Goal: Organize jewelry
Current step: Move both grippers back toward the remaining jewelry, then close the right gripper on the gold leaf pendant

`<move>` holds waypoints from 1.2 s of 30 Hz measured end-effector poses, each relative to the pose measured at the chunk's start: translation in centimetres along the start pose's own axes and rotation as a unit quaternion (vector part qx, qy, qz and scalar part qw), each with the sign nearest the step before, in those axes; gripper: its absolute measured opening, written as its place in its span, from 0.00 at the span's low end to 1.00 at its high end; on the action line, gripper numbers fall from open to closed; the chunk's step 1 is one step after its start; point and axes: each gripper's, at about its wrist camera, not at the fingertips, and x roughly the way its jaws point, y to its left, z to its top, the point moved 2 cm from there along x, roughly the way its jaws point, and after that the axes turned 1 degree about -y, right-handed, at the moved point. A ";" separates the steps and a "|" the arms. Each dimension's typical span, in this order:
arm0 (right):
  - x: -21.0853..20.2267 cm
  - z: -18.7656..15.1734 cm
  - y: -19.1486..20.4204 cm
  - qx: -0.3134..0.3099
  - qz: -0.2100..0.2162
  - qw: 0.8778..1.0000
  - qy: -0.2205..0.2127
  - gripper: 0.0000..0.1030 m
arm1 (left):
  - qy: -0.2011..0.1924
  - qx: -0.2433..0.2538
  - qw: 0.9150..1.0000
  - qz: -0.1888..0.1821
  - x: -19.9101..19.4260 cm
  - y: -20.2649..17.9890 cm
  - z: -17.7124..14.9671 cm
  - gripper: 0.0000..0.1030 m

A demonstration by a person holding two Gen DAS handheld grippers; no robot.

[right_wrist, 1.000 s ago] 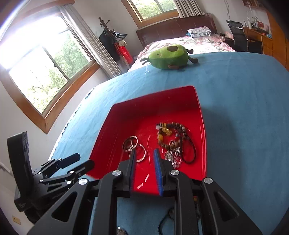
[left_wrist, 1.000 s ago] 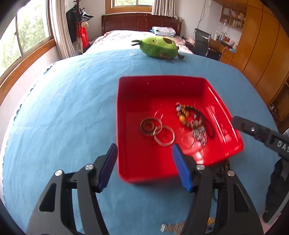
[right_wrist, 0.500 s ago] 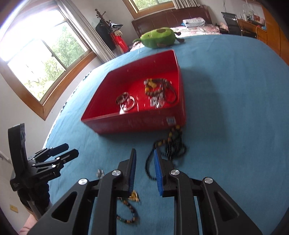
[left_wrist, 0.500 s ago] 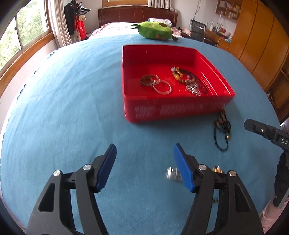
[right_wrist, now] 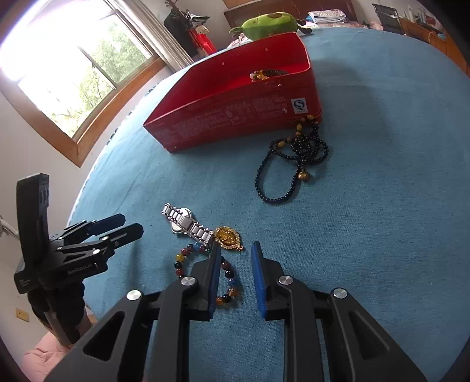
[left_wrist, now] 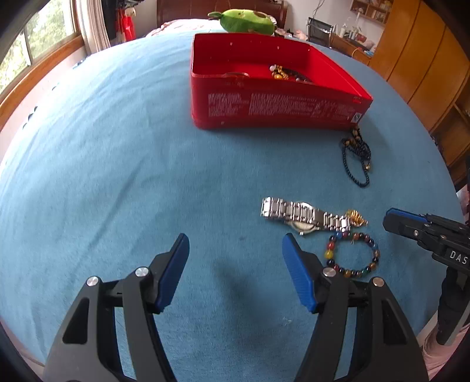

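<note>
While a silver metal-link watch (left_wrist: pixel 302 216) lies flat on the blue cloth (left_wrist: pixel 117 176), a gold pendant (right_wrist: pixel 227 237) is seen touching the right end of its band, and a bracelet of multicoloured beads (left_wrist: pixel 352 252) rests just on the near side of both. Farther off and to the right, a dark beaded necklace (right_wrist: pixel 293 158) with a few tan beads is spread on the cloth, its far end touching the near right corner of the red tray (left_wrist: pixel 279 108). Inside the tray, more beaded pieces can be made out over the near wall, though they are mostly hidden.

Above the coloured bracelet the right gripper (right_wrist: pixel 236 276) is held, its blue-padded jaws set a narrow gap apart with nothing clamped between them; the left pad overlaps the bracelet in the right wrist view, and contact cannot be judged. To the left of the watch the left gripper (left_wrist: pixel 235 270) is held over bare cloth, its jaws spread wide and empty. A gloved hand (right_wrist: pixel 58 308) is seen on its handle in the right wrist view.

Beyond the tray, a green plush toy (left_wrist: pixel 246 20) lies at the far edge of the cloth. A wood-framed window (right_wrist: pixel 73 67) stands at the left and wooden cabinets (left_wrist: pixel 426 58) at the right.
</note>
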 end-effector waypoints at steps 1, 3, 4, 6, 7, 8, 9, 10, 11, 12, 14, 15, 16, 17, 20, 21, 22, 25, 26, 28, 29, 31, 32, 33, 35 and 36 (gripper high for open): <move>0.2 0.0 0.1 -0.004 -0.003 1.000 0.003 0.21 | 0.001 -0.002 1.000 0.000 0.1 0.1 -0.2 0.63; 0.8 0.2 0.3 -0.009 -0.006 1.000 0.009 0.21 | 0.002 -0.003 1.000 0.000 0.2 0.2 -0.5 0.64; 1.1 0.4 0.3 -0.010 -0.007 1.000 0.012 0.21 | 0.002 -0.005 1.000 0.001 0.2 0.2 -0.5 0.64; 1.6 0.7 0.4 -0.014 -0.008 1.000 0.014 0.21 | 0.003 -0.007 1.000 0.002 0.2 0.3 -0.6 0.64; 1.8 0.8 0.6 -0.016 -0.009 1.000 0.015 0.21 | 0.003 -0.007 1.000 0.002 0.3 0.3 -0.6 0.64; 2.1 1.0 0.7 -0.018 -0.009 1.000 0.016 0.21 | 0.003 -0.007 1.000 0.001 0.3 0.3 -0.6 0.64; 2.3 1.2 0.8 -0.020 -0.008 1.000 0.017 0.21 | 0.004 -0.007 1.000 0.001 0.3 0.3 -0.6 0.64; 2.5 1.3 0.9 -0.022 -0.008 1.000 0.019 0.21 | 0.004 -0.007 1.000 0.001 0.4 0.3 -0.5 0.64; 2.8 1.4 0.9 -0.022 -0.010 0.999 0.022 0.21 | 0.005 -0.007 1.000 0.000 0.4 0.3 -0.5 0.64; 3.1 1.5 1.0 -0.022 -0.009 0.999 0.026 0.21 | 0.006 -0.006 1.000 -0.001 0.5 0.2 -0.4 0.64; 3.3 1.3 1.1 -0.023 -0.003 0.999 0.035 0.21 | 0.007 -0.006 1.000 -0.003 0.5 0.2 -0.5 0.64; 3.4 1.1 1.2 -0.025 0.000 0.999 0.038 0.21 | 0.006 -0.006 1.000 -0.003 0.5 0.2 -0.5 0.64; 3.4 1.1 1.5 -0.027 0.001 0.999 0.038 0.21 | 0.006 -0.006 1.000 -0.003 0.6 0.2 -0.4 0.64; 3.3 0.9 1.6 -0.029 0.003 0.999 0.039 0.21 | 0.006 -0.006 1.000 -0.004 0.6 0.2 -0.4 0.64; 3.0 0.6 1.6 -0.024 0.018 0.999 0.046 0.21 | 0.006 -0.006 1.000 -0.006 0.6 0.0 -0.4 0.64; 3.0 0.6 1.6 -0.022 0.019 0.999 0.045 0.21 | 0.006 -0.006 1.000 -0.007 0.6 -0.1 -0.4 0.64; 2.9 0.7 1.6 -0.023 0.016 0.999 0.044 0.21 | 0.007 -0.005 1.000 -0.009 0.7 -0.2 -0.4 0.64; 3.2 0.9 1.8 -0.029 0.007 0.999 0.045 0.21 | 0.007 0.000 1.000 -0.012 0.6 -0.6 -0.5 0.64; 3.3 1.0 1.9 -0.031 0.005 0.998 0.049 0.21 | 0.008 0.001 1.000 -0.013 0.7 -0.7 -0.6 0.64; 3.7 0.9 2.0 -0.038 -0.004 0.998 0.053 0.21 | 0.010 0.002 1.000 -0.015 0.7 -0.8 -0.6 0.65; 3.7 0.9 2.2 -0.044 -0.008 0.998 0.052 0.21 | 0.010 0.001 1.000 -0.016 0.7 -0.8 -0.6 0.65; 3.8 0.8 2.5 -0.053 -0.015 0.997 0.052 0.21 | 0.010 0.000 1.000 -0.015 0.7 -0.8 -0.6 0.66; 3.8 0.8 2.5 -0.058 -0.018 0.997 0.051 0.21 | 0.011 -0.001 1.000 -0.016 0.7 -0.8 -0.6 0.66; 3.8 0.7 2.7 -0.065 -0.024 0.996 0.050 0.19 | 0.011 -0.001 1.000 -0.018 0.6 -0.8 -0.6 0.66; 3.7 0.6 2.8 -0.075 -0.034 0.995 0.049 0.18 | 0.012 0.000 1.000 -0.022 0.5 -1.0 -0.6 0.66; 3.6 0.6 2.8 -0.075 -0.034 0.995 0.049 0.18 | 0.012 0.001 1.000 -0.024 0.4 -1.2 -0.6 0.66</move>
